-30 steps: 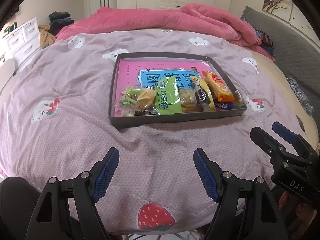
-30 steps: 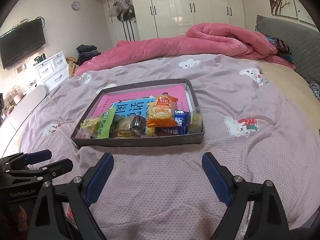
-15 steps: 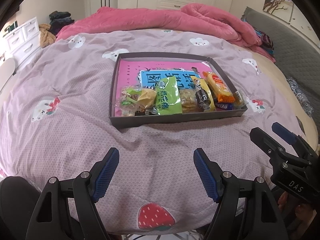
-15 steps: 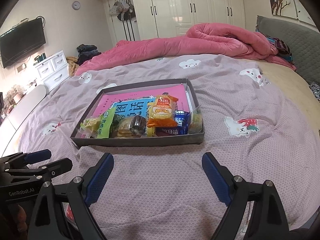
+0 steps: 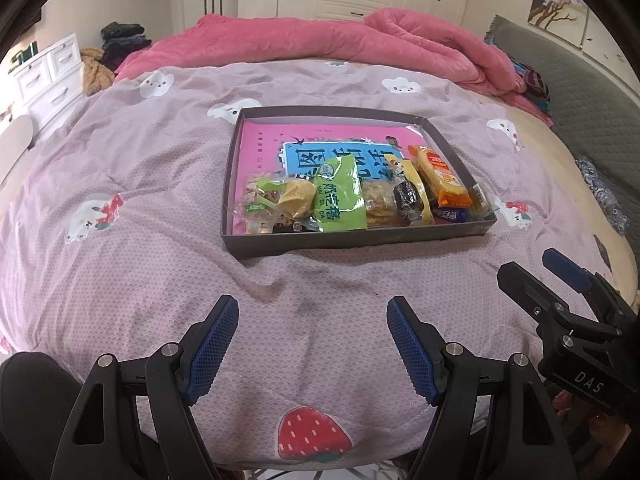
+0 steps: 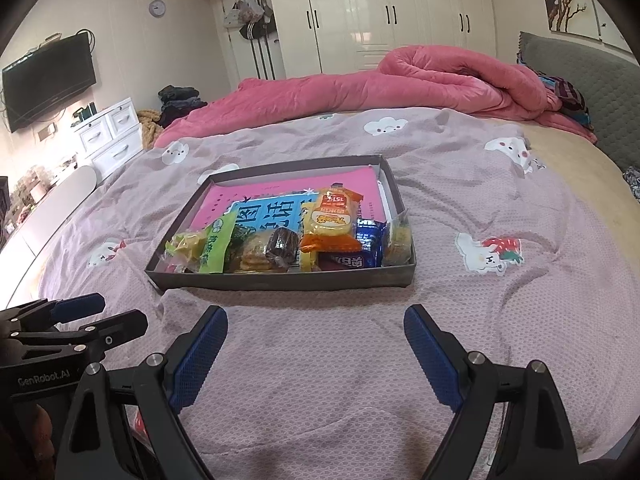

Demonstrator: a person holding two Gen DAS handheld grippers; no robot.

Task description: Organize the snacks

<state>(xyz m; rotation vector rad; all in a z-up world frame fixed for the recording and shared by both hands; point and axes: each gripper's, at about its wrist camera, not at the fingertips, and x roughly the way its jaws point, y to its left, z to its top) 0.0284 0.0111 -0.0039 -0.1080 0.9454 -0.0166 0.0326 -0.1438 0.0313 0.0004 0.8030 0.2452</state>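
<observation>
A dark shallow box [image 5: 352, 240] [image 6: 280, 282] lies on the bed with several snack packets along its near edge. Among them are a green packet [image 5: 340, 196] [image 6: 214, 246], an orange packet [image 5: 438, 174] [image 6: 332, 220], a dark round cake [image 5: 406, 196] [image 6: 282, 246] and a blue packet [image 6: 366, 240]. They rest on a pink and blue book [image 5: 320, 148] [image 6: 264, 208]. My left gripper [image 5: 312, 316] [image 6: 96, 312] is open and empty, well short of the box. My right gripper [image 6: 316, 324] [image 5: 532, 266] is open and empty beside it.
The box sits on a purple printed bedsheet [image 5: 120, 184] [image 6: 480, 184]. A pink quilt [image 5: 320, 44] [image 6: 380, 84] is heaped at the far side. White drawers [image 6: 112, 132] and a wall TV [image 6: 48, 76] stand at the left, a grey headboard [image 6: 580, 76] at the right.
</observation>
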